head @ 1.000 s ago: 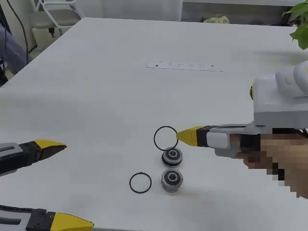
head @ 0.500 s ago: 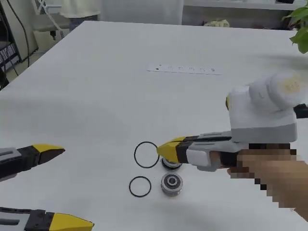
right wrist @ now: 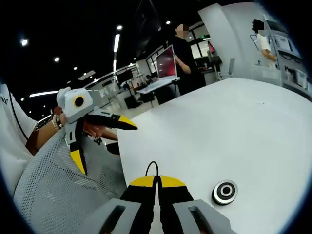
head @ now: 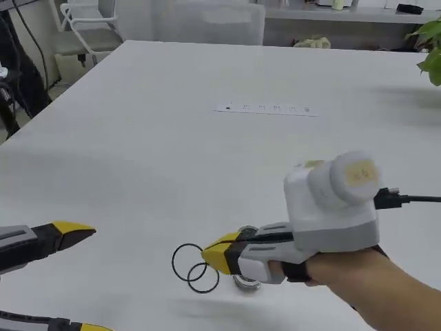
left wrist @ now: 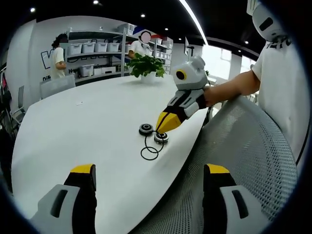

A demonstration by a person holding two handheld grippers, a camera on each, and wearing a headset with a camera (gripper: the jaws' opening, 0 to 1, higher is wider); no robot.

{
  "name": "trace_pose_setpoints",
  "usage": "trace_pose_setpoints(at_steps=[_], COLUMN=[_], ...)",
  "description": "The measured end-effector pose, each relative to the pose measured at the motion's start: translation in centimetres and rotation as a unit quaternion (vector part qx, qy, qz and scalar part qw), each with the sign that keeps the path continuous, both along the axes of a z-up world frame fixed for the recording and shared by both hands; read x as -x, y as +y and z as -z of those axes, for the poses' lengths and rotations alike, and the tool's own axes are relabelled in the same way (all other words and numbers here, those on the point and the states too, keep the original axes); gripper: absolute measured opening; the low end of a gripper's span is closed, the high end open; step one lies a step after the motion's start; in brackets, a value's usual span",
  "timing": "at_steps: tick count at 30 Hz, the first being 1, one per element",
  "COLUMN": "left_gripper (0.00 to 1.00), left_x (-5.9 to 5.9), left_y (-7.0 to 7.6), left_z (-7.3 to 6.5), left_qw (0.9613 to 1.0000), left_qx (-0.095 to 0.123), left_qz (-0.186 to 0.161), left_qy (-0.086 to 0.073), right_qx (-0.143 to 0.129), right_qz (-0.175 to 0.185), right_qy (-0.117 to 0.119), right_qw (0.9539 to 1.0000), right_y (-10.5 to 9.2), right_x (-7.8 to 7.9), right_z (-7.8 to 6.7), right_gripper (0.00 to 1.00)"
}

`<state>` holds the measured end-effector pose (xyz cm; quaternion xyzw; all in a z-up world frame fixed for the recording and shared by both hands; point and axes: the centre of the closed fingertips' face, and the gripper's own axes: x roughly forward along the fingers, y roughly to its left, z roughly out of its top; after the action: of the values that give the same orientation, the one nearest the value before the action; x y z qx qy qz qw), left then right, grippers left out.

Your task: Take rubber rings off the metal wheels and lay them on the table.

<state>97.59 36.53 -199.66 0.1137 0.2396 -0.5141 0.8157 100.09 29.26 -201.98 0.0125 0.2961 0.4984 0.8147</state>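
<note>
**Ring pinched, drop spot just ahead**

The right hand-held gripper (head: pixel 207 256) is clamped on the held ring (head: pixel 173 262). The ring juts leftward past its tips, away from the wheels (head: pixel 245 281), and overlaps the loose ring (head: pixel 204 292) lying on the counter (head: pixel 207 138). I cannot tell whether it touches down. The left hand-held gripper (head: pixel 76 276), jaws apart, sits well off left, so the release likely falls to the right.
</note>
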Motion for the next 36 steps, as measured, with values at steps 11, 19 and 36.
trace_pose_setpoints(at_steps=[11,19,36], left_gripper=[0.89,0.88,0.88], left_x=[-0.1,0.0,0.0], left_y=[0.1,0.1,0.1], left_z=[0.0,0.1,0.0], left_qw=[1.0,1.0,1.0], left_qx=[0.003,0.001,0.004], left_qz=[-0.007,-0.003,-0.005], left_qy=[0.002,0.004,0.005], right_qx=[0.061,0.078,0.073], right_qz=[-0.021,-0.018,0.006], right_qy=[0.004,0.018,0.022], right_qw=[0.9979,0.9966,0.9971], right_y=[0.9,0.3,-0.7], right_x=[1.1,1.2,0.0], right_z=[3.7,5.1,4.8], right_gripper=[0.0,0.0,0.02])
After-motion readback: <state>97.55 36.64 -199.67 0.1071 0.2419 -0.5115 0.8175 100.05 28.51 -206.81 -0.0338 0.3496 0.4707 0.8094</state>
